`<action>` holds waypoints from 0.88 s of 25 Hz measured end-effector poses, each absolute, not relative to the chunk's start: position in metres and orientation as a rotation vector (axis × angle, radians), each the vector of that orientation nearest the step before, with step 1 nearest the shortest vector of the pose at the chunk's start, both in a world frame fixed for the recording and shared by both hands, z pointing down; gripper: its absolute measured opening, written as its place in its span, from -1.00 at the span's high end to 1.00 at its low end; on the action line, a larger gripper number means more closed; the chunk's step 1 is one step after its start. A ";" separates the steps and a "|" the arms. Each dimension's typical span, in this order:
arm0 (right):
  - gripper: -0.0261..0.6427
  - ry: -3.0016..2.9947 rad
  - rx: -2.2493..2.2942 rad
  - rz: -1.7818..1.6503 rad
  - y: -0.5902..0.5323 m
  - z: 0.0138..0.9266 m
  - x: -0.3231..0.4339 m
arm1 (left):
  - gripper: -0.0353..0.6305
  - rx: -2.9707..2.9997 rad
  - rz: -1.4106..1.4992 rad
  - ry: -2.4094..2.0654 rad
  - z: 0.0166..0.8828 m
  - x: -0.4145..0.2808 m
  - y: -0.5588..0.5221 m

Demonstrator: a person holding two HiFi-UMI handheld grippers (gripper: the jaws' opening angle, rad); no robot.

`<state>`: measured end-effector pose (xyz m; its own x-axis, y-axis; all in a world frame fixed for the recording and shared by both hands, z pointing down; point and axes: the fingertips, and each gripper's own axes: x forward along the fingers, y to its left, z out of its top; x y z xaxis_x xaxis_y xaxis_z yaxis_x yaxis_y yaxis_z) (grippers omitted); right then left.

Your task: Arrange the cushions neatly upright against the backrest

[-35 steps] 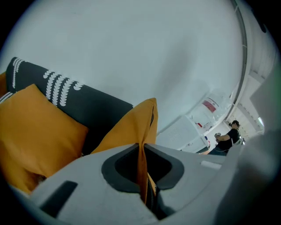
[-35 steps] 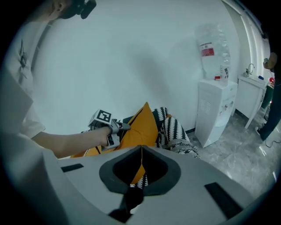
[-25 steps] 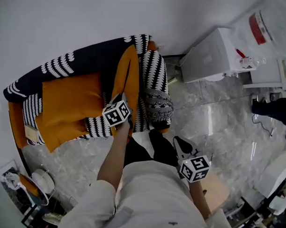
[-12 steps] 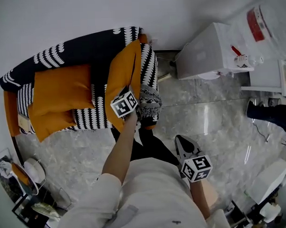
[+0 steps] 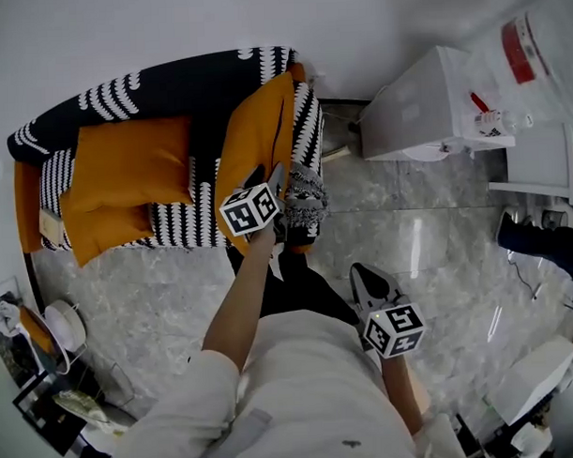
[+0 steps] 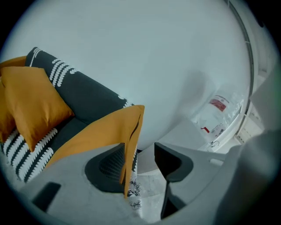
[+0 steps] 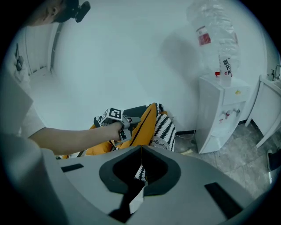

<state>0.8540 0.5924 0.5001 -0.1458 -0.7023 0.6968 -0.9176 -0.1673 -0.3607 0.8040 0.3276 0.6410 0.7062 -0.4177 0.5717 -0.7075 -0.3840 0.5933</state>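
opening around an edge of the orange cushion [image 6: 94,132], left claw [image 6: 138,154] spreads; right claw [image 7: 141,163] pressed together.

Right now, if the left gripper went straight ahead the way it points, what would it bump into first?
The orange cushion: its edge hangs between the opening jaws of the left gripper. Beyond it, probably the white wall, though depth is unclear.

Plain orange cushion [image 5: 139,163] at ten o'clock; second cushion [image 5: 260,140] at twelve, same orange; black sofa [image 5: 169,91] with white ribbed stripes; grey marbled floor [image 5: 437,237]; white water dispenser [image 5: 418,111] at two
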 end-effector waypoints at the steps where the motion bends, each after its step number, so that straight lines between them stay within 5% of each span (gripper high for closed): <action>1: 0.90 -1.852 1.856 1.204 0.591 0.499 0.852 | 0.27 2.026 0.390 -0.843 0.635 0.804 0.332; 14: 0.90 -2.001 1.788 1.190 0.583 0.496 0.818 | 0.28 2.131 0.399 -0.404 0.569 0.814 0.473; 22: 0.90 -2.119 1.671 1.121 0.548 0.489 0.759 | 0.32 2.277 0.369 -0.316 0.522 0.736 0.508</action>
<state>0.7588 0.5478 0.4885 -0.3297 -0.7360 0.5913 -0.9029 0.0628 -0.4253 0.7356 0.5078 0.5221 0.9267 -0.1087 0.3597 -0.3388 -0.6559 0.6745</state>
